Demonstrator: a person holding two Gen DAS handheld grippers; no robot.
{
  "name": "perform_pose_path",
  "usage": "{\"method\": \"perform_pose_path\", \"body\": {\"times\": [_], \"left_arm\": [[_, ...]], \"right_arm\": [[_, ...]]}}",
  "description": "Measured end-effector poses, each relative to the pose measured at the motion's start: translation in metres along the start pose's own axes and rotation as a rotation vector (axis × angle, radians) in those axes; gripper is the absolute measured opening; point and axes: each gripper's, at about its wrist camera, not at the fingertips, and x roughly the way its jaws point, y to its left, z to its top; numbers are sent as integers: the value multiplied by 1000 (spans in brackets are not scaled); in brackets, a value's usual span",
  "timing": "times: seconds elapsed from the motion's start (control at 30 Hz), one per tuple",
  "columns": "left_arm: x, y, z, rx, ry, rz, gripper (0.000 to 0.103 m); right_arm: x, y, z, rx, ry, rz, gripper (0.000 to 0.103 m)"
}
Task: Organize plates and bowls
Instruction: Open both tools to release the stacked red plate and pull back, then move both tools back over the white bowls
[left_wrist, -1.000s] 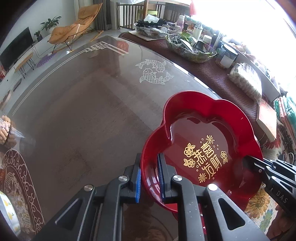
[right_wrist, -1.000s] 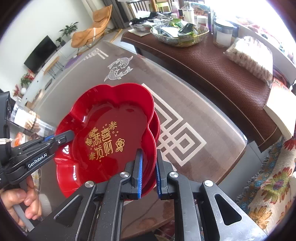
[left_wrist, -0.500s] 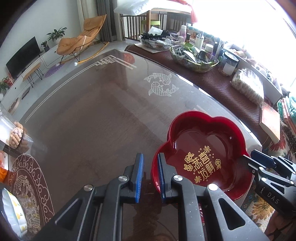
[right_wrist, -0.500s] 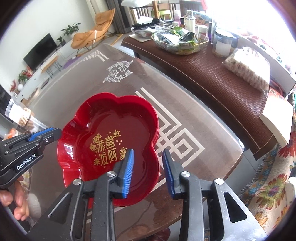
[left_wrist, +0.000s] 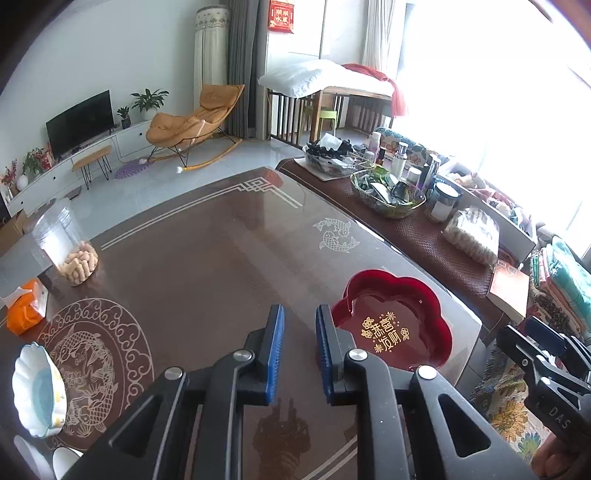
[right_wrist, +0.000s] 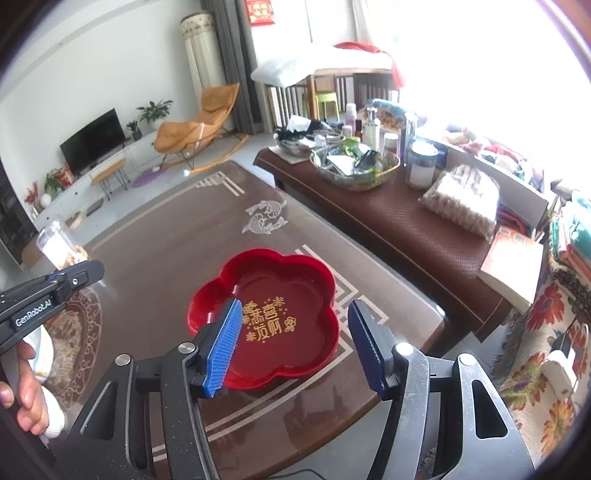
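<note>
A red flower-shaped plate (left_wrist: 391, 321) with gold characters rests on the brown glass-topped table near its right corner; it also shows in the right wrist view (right_wrist: 291, 295). My left gripper (left_wrist: 298, 347) is open and empty, raised above the table just left of the plate. My right gripper (right_wrist: 295, 343) is wide open and empty, raised over the plate's near rim. A white and blue scalloped bowl (left_wrist: 35, 391) sits at the table's left, beside another white dish (left_wrist: 64, 459) at the bottom edge.
A clear jar of snacks (left_wrist: 66, 243) and an orange tissue pack (left_wrist: 26, 308) stand at the table's far left. A side bench (right_wrist: 406, 229) with baskets, bottles and a book runs along the right. The table edge (right_wrist: 436, 314) is just past the plate.
Both grippers let go of the red plate, opened and pulled up and back. The plate now rests on the table.
</note>
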Motion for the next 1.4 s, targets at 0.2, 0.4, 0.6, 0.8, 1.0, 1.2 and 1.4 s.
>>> {"method": "perform_pose_path", "body": {"times": [0.2, 0.4, 0.6, 0.8, 1.0, 1.2, 1.4], "left_arm": [[-50, 6, -43, -54, -100, 56, 91], [-79, 2, -92, -7, -84, 63, 91], [-96, 4, -122, 9, -61, 97, 92], [-121, 6, -134, -15, -91, 120, 99], [-129, 7, -135, -18, -93, 172, 99], [-124, 12, -140, -7, -71, 263, 99], [-127, 11, -142, 24, -70, 278, 99]], "right_arm": [[-45, 10, -41, 81, -15, -16, 69], [-53, 5, -101, 223, 76, -3, 69], [-68, 8, -125, 208, 76, -88, 69], [-94, 11, -118, 224, 26, -151, 69], [-96, 12, -121, 220, 36, -163, 69], [-102, 13, -125, 203, 6, -172, 69], [-108, 25, -123, 145, -48, -181, 69]]}}
